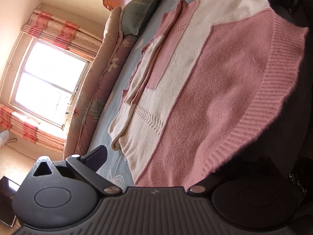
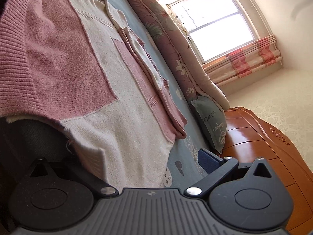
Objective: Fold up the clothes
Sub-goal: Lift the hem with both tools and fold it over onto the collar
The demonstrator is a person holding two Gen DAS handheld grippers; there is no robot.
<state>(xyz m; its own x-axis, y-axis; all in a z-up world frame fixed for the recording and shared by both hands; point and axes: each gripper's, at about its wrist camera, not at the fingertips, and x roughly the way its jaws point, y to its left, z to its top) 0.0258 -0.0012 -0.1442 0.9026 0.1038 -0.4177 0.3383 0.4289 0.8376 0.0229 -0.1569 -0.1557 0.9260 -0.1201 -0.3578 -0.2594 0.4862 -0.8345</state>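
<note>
1. Sweater (image 1: pixel 195 90), knitted in pink and cream blocks, lies spread across a bed covered by a blue sheet (image 1: pixel 115 121) printed with white flowers. Its ribbed pink hem (image 1: pixel 273 101) is raised toward the cameras and hangs over something dark at the near edge.
2. A sleeve (image 1: pixel 148 62) is folded lengthwise onto the sweater's body on the side nearer the window, forming a long narrow band of pink and cream.
3. The left tongs (image 1: pixel 156 168) show one dark finger (image 1: pixel 95 158) standing clear over the blue sheet; the other finger is hidden under the lifted hem, with fabric between the two. The jaws are spread wide, and whether they press the cloth cannot be told.
4. The right tongs (image 2: pixel 140 168) show one blue-padded finger (image 2: pixel 208 161) over the sheet, just beside the cream corner of the sweater (image 2: pixel 121 137); the opposite finger sits in shadow beneath the fabric. Here too the jaws stand wide apart with cloth between them, and a grip cannot be confirmed.
5. Along the far side of the bed lies a rolled floral quilt (image 2: pixel 172 45), with a grey-green pillow (image 2: pixel 211 121) marked "FLOWERS" at its end, against a glossy wooden headboard (image 2: pixel 260 141).
6. A bright window (image 1: pixel 49 78) with pink-striped curtains (image 1: pixel 52 27) is behind the quilt.
</note>
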